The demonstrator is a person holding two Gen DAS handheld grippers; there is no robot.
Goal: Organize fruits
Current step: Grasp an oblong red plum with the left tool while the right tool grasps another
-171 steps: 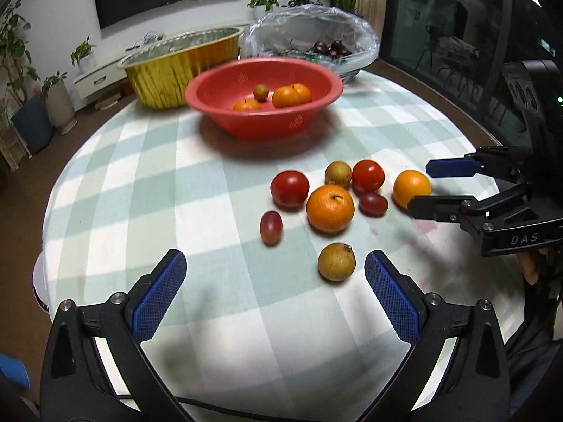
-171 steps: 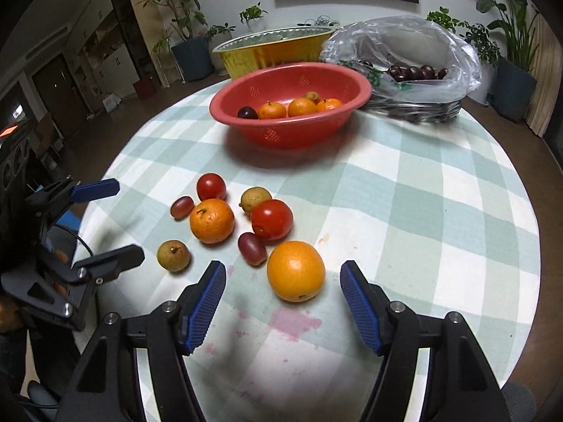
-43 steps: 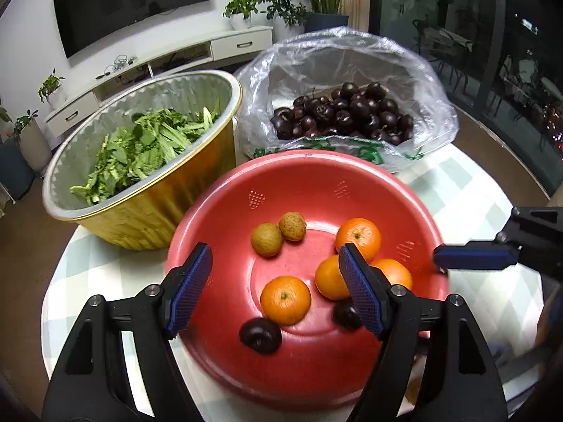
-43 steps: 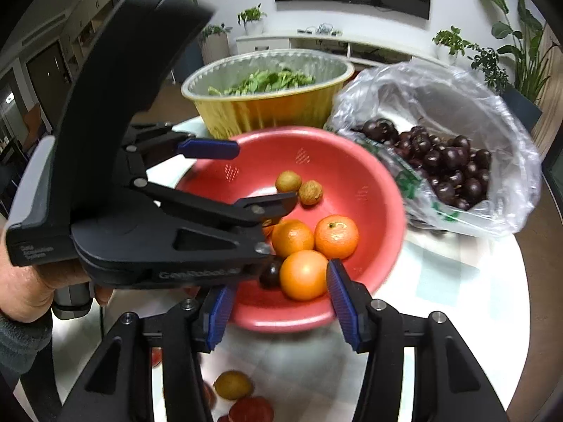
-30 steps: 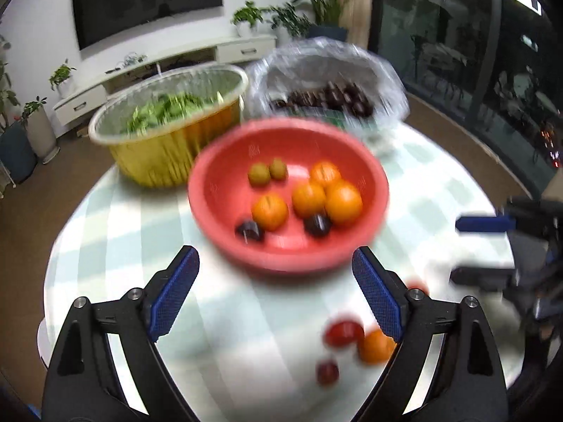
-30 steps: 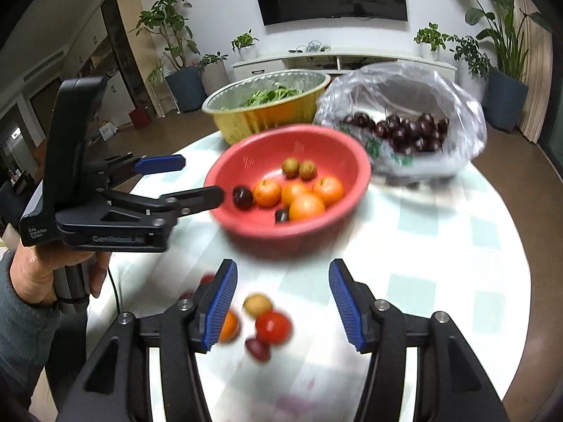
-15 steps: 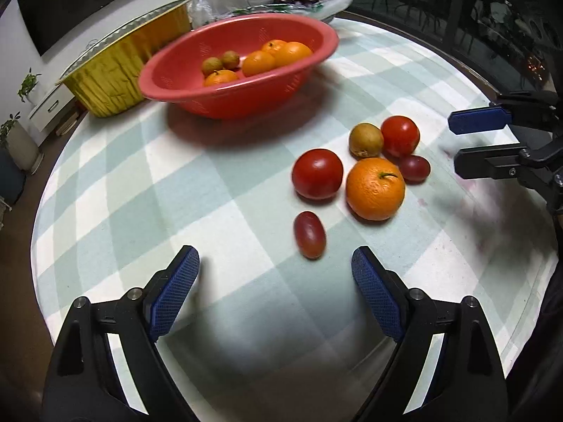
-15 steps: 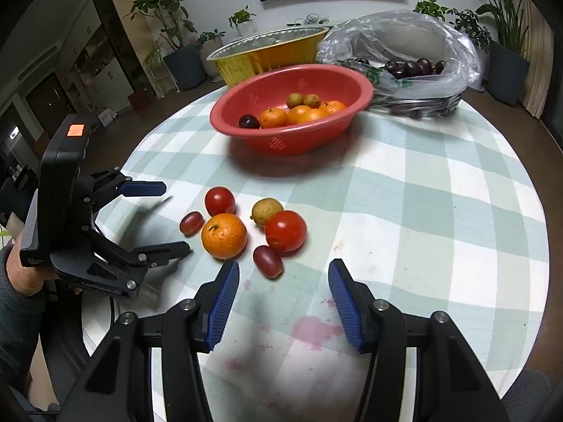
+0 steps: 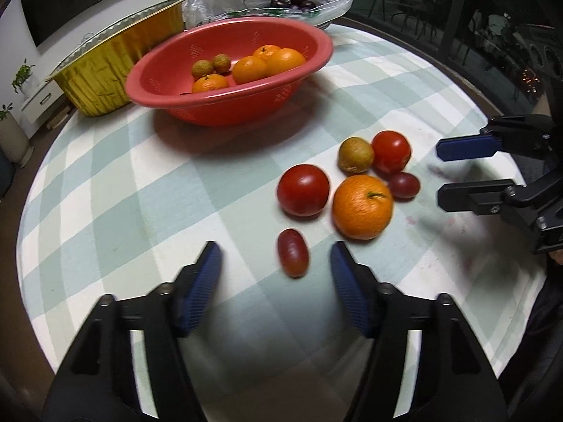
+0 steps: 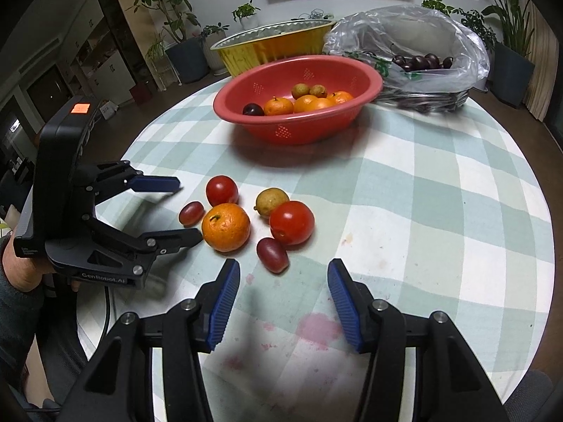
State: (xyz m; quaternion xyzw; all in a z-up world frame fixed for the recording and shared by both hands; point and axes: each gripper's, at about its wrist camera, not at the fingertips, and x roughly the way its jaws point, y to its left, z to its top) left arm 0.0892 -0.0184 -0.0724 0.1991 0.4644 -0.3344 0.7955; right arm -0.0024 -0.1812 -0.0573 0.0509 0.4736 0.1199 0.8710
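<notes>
Fruits (image 9: 362, 206): glossy, loose on checked cloth; left tongs (image 9: 274, 267) closing, empty; right tongs (image 10: 281, 285) open.

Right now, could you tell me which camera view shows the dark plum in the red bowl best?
The right wrist view: the dark plum sits fully visible at the left inside the red bowl. In the left wrist view, the bowl's near rim hides almost all of it.

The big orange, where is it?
In the left wrist view the orange sits on the tablecloth, right of centre, between a tomato and a small grape, well short of the red bowl.
</notes>
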